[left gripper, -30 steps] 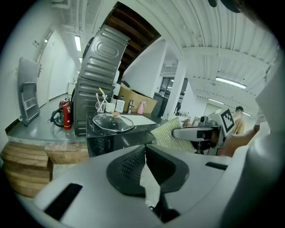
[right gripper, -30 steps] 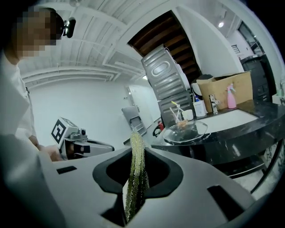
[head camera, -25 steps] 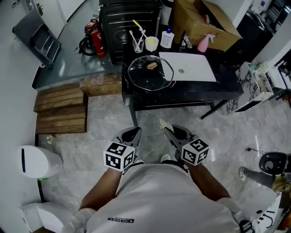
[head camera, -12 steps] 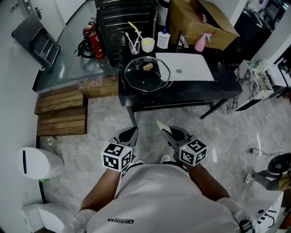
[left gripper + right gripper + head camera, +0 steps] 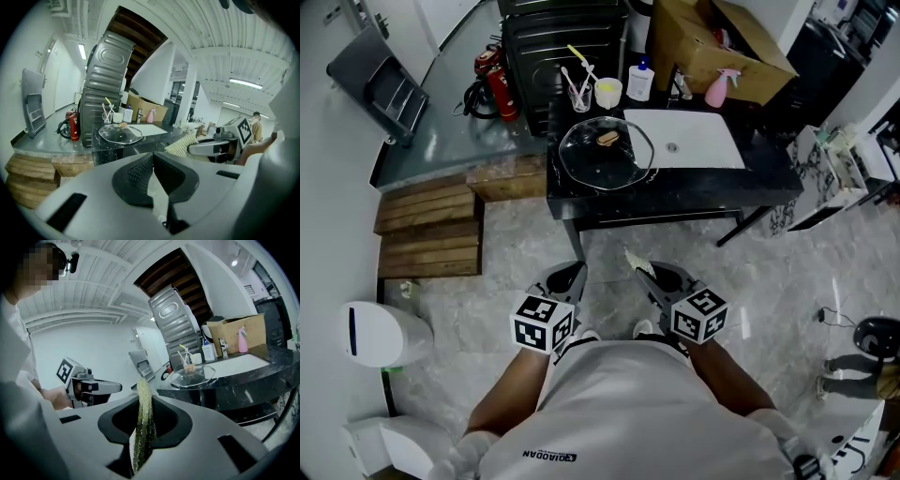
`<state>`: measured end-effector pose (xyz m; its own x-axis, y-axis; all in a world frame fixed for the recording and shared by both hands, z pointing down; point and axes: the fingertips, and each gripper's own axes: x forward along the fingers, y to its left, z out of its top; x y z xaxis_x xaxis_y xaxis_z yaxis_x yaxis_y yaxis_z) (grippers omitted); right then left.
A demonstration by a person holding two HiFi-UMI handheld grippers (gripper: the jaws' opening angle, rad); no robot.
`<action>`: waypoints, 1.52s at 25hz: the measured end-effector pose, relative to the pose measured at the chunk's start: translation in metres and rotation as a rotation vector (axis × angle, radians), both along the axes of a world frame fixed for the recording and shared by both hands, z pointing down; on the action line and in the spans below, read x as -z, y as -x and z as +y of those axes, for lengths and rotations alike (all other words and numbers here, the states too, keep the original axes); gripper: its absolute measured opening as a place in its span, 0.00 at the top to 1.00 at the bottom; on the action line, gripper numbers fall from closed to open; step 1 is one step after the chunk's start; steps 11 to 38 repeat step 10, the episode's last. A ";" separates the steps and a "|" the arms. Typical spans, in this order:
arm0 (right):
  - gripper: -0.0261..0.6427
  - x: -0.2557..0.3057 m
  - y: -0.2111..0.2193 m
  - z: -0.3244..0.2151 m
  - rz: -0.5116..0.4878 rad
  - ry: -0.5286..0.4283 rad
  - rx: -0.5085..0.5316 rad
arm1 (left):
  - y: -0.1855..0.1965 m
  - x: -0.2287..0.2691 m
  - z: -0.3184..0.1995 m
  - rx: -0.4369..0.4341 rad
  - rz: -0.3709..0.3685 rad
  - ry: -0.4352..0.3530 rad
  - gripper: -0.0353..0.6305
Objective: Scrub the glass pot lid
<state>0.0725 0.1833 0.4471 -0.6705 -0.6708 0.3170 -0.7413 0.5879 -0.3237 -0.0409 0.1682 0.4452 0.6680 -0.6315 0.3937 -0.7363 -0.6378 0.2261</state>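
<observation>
The approach is judged to be the step in hand, and no scrubbing is yet begun. The glass pot lid (image 5: 607,150) is laid flat on the left part of the black counter (image 5: 675,192). It is a clear, shallow dome with a tan knob at its middle, set just beside the white sink (image 5: 684,139) let into that counter. Both grippers are held well short of the counter. The right gripper (image 5: 654,274) is clenched on a thin, nubbly yellow-green scouring pad (image 5: 140,423), which is gripped on edge and stands up past the jaws. The left gripper (image 5: 567,277) is closed with nothing between its ribbed black pads. Next, the counter must be neared, the lid probably steadied by the left gripper, and the pad's face laid on the smooth, likely slippery glass.
</observation>
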 end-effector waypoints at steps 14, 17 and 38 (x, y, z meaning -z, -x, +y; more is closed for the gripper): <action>0.83 -0.005 -0.001 -0.005 -0.017 0.009 -0.012 | 0.001 -0.006 -0.002 -0.009 -0.016 0.006 0.92; 0.83 -0.005 -0.001 -0.005 -0.017 0.009 -0.012 | 0.001 -0.006 -0.002 -0.009 -0.016 0.006 0.92; 0.83 -0.005 -0.001 -0.005 -0.017 0.009 -0.012 | 0.001 -0.006 -0.002 -0.009 -0.016 0.006 0.92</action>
